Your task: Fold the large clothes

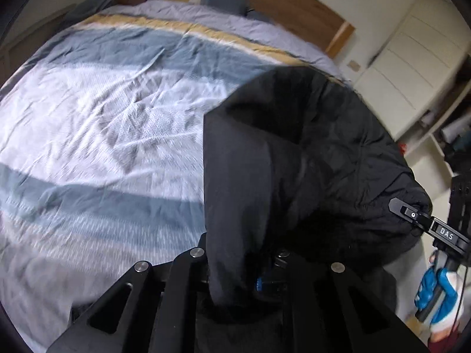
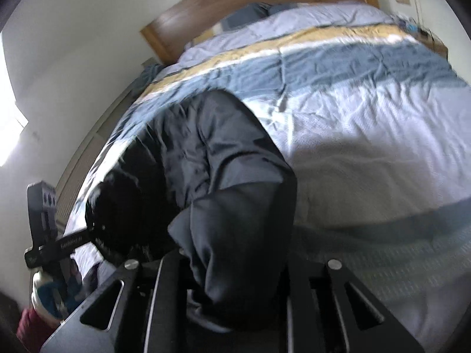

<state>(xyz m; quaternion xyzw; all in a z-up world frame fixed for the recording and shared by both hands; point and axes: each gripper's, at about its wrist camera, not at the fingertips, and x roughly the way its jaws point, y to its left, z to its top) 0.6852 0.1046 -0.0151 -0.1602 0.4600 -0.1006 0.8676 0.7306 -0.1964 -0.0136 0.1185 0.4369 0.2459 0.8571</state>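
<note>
Now both the left gripper (image 1: pixel 235 267) and right gripper (image 2: pixel 232 279) are clamped on the black jacket (image 1: pixel 294 153), lifted over the bed (image 1: pixel 103 117) (blurry); next, I'd guess, spread it flat.

Garment: black jacket (image 2: pixel 229 176), bunched and hanging above the bed, its cloth draped over the near gripper.
Right gripper (image 2: pixel 232 279): clamped on a jacket fold; fingertips hidden by cloth.
Left gripper (image 2: pixel 94 229): far left, tip buried in the jacket's other end.
Hand (image 2: pixel 47 294): blue-and-white glove, lower left.
Bed (image 2: pixel 368 117): striped duvet.
Headboard (image 2: pixel 250 6): wooden.
</note>
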